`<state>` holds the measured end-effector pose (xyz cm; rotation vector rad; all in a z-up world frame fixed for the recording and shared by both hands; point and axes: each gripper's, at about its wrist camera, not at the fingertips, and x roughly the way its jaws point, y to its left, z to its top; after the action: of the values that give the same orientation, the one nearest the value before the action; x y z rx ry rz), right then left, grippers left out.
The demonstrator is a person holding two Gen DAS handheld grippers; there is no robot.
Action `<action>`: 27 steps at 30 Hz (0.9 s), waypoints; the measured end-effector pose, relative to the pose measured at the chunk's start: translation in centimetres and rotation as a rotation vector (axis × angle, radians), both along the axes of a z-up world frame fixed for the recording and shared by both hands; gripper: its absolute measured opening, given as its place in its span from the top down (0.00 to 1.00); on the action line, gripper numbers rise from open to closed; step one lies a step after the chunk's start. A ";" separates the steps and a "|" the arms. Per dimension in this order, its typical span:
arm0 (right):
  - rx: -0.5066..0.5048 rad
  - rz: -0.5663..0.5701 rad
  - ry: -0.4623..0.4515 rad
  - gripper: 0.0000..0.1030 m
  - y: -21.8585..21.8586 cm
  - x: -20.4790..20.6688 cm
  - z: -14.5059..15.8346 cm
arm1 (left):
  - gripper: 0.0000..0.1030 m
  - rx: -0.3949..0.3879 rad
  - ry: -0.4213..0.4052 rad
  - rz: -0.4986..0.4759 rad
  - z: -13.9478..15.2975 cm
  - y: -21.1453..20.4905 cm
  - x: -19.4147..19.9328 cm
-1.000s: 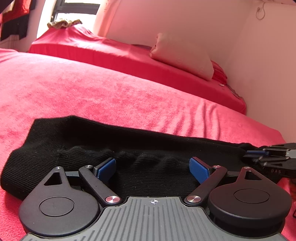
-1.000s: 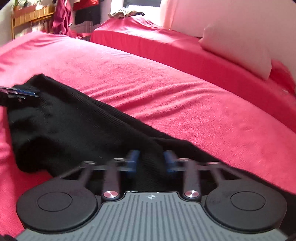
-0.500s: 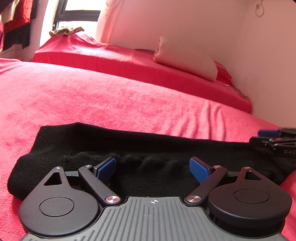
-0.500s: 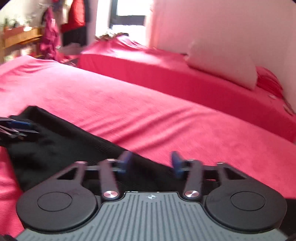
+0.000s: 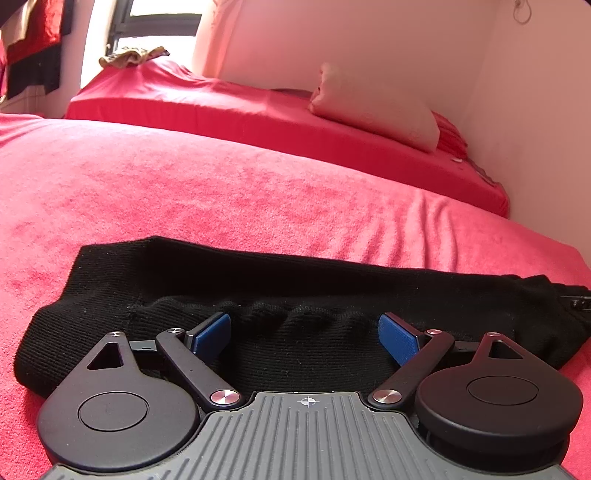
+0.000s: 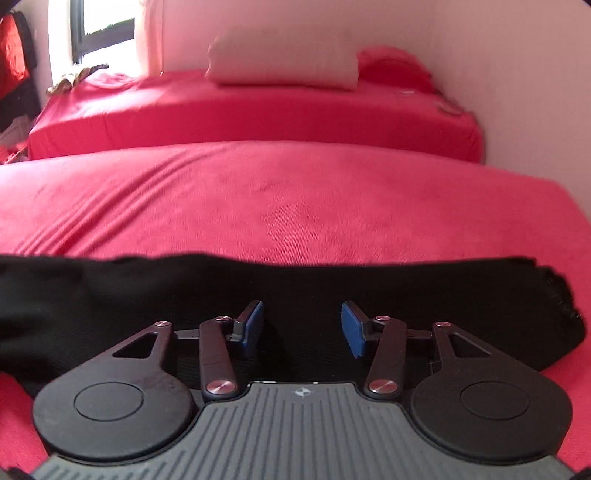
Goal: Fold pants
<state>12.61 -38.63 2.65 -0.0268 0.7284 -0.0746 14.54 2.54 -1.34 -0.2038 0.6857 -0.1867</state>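
Note:
Black ribbed pants (image 5: 258,280) lie folded as a long band across the red bed cover (image 5: 184,192). My left gripper (image 5: 304,338) is open, its blue pads over the gathered waistband near the band's left end. In the right wrist view the pants (image 6: 295,284) stretch from edge to edge. My right gripper (image 6: 301,326) is open, both pads just above the cloth, holding nothing. A tip of the right gripper shows at the left wrist view's right edge (image 5: 581,301).
A second red-covered mattress (image 5: 258,114) lies beyond the bed, with a cream pillow (image 5: 373,110) and a red cushion (image 6: 395,66). White walls close the right side. A window (image 5: 159,22) and hanging clothes (image 5: 33,44) are at the far left.
My right gripper opened, letting go of the pants, and swung right to face the band squarely. It slid out of the left wrist view. The left gripper stayed open over the waistband.

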 end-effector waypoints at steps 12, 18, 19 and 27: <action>-0.122 -0.053 -0.067 0.67 3.2 1.2 0.9 | 0.00 0.018 -0.019 0.070 0.4 1.0 -0.2; -0.077 0.214 -0.125 0.36 11.4 0.4 3.0 | 0.00 0.025 -0.003 0.087 0.5 1.7 0.1; -0.056 0.283 -0.121 0.36 13.2 0.5 3.0 | 0.00 0.026 -0.002 0.090 0.4 1.8 0.1; -0.083 0.419 0.006 0.28 19.1 1.7 -0.5 | 0.00 0.053 0.017 0.095 0.1 1.7 0.6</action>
<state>14.35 -19.50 2.13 -0.2574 0.7124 0.2959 15.18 4.28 -1.26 -0.1870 0.6952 -0.0759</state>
